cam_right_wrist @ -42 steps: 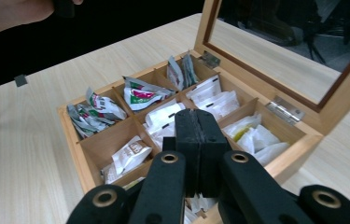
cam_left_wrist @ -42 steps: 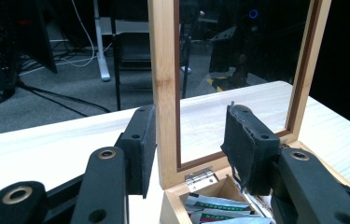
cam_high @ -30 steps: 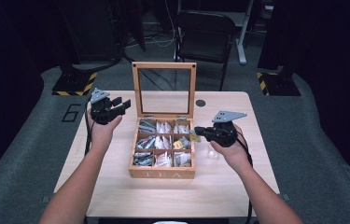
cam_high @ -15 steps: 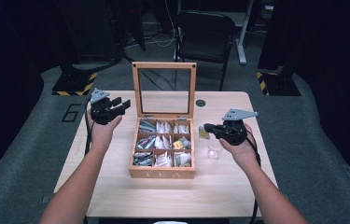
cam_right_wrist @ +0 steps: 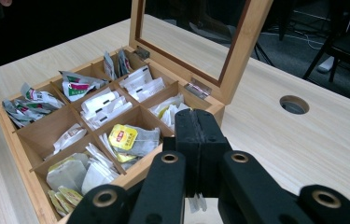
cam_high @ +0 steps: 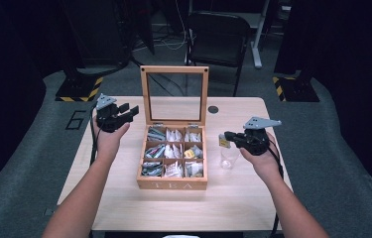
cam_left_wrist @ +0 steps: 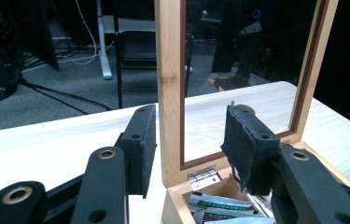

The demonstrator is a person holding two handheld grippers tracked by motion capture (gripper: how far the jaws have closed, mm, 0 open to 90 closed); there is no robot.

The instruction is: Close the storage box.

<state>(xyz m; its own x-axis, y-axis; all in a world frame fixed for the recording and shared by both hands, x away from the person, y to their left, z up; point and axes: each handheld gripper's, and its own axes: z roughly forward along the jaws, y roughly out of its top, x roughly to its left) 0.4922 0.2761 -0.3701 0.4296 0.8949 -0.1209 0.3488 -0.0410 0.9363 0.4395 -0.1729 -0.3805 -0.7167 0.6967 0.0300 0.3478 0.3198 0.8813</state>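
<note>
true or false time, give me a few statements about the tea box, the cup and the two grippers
1. The lid of the tea box stands open and upright. True.
2. The right gripper has its jaws wide apart with nothing between them. False: its jaws are shut on a tea bag, whose yellow tag hangs at the tip.
3. A clear cup stands on the table to the right of the box. True.
4. The left gripper is reaching into a compartment of the box. False: it is held to the left of the box, jaws parted, beside the lid's frame.
5. All the compartments of the box are bare. False: they hold tea bags and packets.
</note>
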